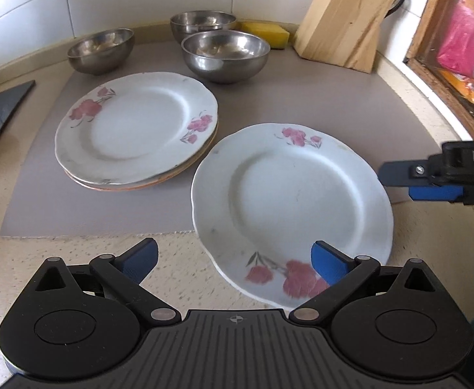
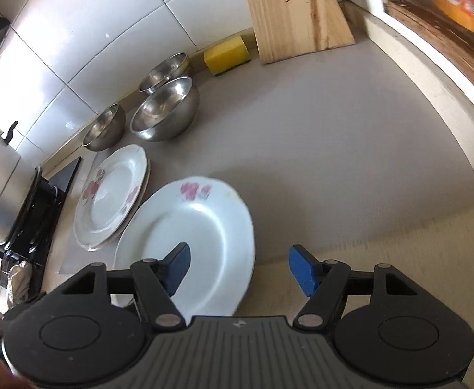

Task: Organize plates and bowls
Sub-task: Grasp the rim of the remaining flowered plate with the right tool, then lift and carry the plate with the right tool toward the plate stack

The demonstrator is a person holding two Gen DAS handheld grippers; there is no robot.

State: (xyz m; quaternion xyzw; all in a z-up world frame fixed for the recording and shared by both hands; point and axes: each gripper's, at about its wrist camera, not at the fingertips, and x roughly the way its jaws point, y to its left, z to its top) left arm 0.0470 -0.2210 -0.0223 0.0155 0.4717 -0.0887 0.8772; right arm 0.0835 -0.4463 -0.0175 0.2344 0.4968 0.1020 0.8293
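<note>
Both grippers, left (image 1: 233, 261) and right (image 2: 238, 270), are held spread over the loose plate (image 1: 292, 210) beside the stack (image 1: 136, 129), while a pot (image 2: 0, 191) is caught only by the right wrist view.

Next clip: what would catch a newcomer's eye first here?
A lone white floral-patterned plate lies nearest, half off the grey mat, between two open blue-fingered tools, the left tool and the right tool. Left of it sits a stack of matching floral plates, with three shiny steel bowls behind by the tiled wall.
</note>
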